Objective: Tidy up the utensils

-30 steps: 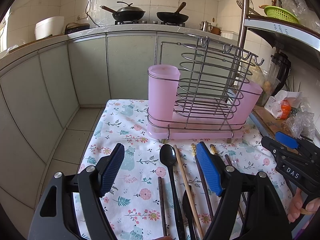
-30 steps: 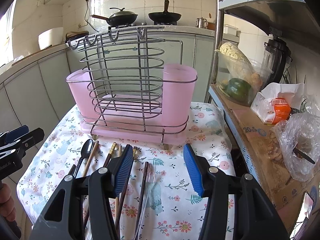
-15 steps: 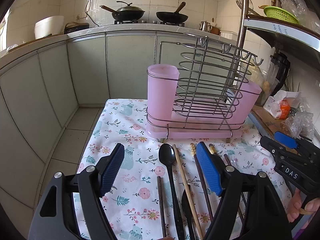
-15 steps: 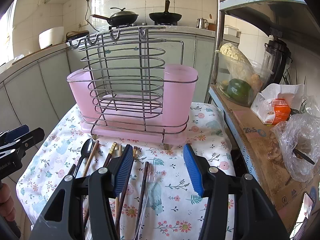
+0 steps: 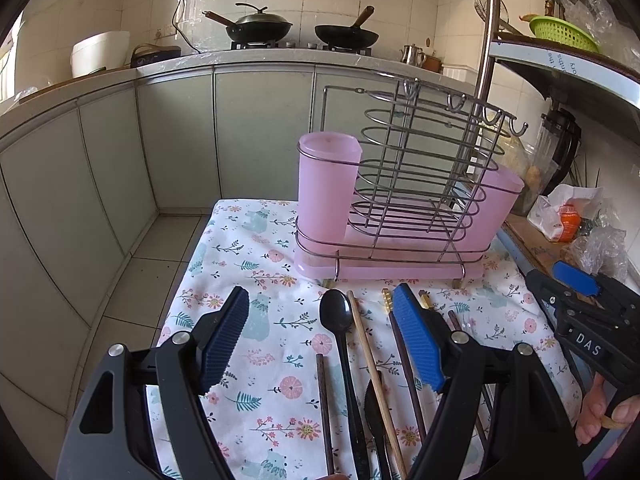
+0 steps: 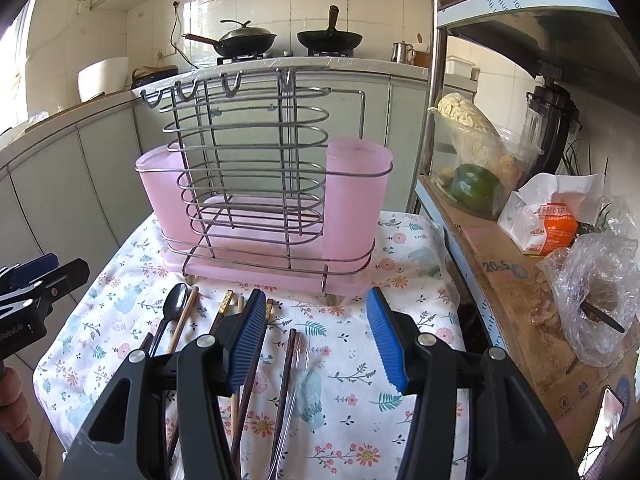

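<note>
Both tools, the left tool (image 5: 320, 344) and the right tool (image 6: 316, 340), hover with fingers spread wide and empty above a floral-clothed bench (image 5: 240, 256). A black spoon (image 5: 338, 320) and chopsticks (image 5: 372, 360) lie side by side (handles toward the camera) just before the pink wire utensil rack (image 6: 260, 208).

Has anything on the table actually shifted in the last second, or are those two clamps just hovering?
Almost nothing changed. Both views crept very slightly, so the pink utensil rack looks barely shifted. The left hand-held gripper and right hand-held gripper stay open and empty. The black spoon and chopsticks lie untouched on the floral cloth.
</note>
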Demonstrator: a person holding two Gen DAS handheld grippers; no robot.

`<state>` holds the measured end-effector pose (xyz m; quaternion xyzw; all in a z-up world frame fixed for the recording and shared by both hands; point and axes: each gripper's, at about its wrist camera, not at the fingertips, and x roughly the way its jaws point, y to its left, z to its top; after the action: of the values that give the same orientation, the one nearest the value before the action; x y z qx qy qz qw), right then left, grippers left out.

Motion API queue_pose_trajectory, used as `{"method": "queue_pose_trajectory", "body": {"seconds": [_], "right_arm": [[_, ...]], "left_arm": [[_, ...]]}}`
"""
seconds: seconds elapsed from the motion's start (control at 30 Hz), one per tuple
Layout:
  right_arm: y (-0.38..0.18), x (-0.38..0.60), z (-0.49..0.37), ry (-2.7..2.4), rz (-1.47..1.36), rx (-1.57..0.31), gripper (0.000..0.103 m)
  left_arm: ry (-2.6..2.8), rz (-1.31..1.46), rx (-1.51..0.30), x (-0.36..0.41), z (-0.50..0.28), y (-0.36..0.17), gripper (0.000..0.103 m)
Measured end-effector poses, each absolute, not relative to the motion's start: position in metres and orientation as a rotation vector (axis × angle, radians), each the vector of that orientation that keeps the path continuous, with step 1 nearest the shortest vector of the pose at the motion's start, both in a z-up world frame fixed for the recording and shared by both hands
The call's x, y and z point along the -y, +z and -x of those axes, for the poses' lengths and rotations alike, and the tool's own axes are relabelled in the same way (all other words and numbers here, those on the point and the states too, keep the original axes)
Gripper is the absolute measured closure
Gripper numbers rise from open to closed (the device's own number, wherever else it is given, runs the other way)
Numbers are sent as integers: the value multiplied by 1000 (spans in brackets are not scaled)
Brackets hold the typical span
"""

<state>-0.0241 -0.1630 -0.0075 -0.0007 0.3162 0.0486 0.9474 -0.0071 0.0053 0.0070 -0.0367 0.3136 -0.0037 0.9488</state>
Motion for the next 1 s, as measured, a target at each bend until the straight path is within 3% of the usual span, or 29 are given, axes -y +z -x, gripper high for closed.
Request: {"method": "queue_pose_trajectory", "body": {"seconds": [0.67, 1.0], "right_arm": [[2, 165, 34, 96, -7, -615, 51], [-11, 168, 24, 118, -16, -676, 51]], "left_arm": [[-19, 48, -620, 1, 16, 15, 28], [-26, 51, -699, -9, 1, 2, 28]]}}
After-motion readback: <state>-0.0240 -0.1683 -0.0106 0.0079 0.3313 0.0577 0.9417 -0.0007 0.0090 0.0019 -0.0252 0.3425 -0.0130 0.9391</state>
